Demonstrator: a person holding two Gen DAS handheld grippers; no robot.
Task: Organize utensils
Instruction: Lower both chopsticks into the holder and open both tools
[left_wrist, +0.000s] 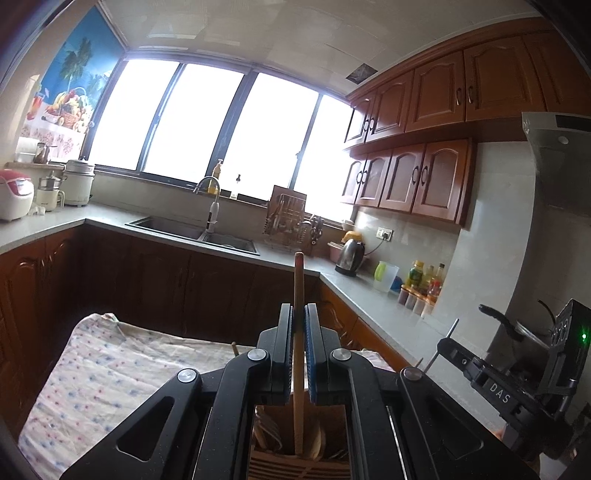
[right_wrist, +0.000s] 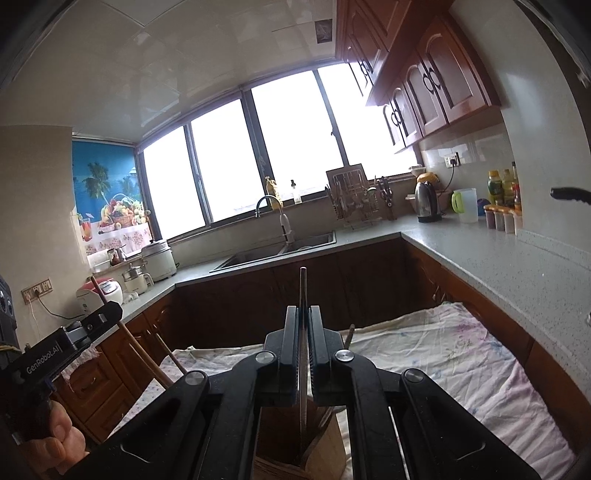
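My left gripper is shut on a long wooden handle with a reddish tip, which stands nearly upright. Its lower end reaches into a wooden utensil holder that has several utensils inside. My right gripper is shut on a thin flat metal utensil, also upright, over the same wooden holder. The right wrist view shows the left gripper at the left with its wooden handle and a hand on the grip. The right gripper appears at the right of the left wrist view.
The holder stands on a table under a flowered cloth. Beyond are dark wooden cabinets, a grey counter, a sink, a dish rack, a kettle and bottles.
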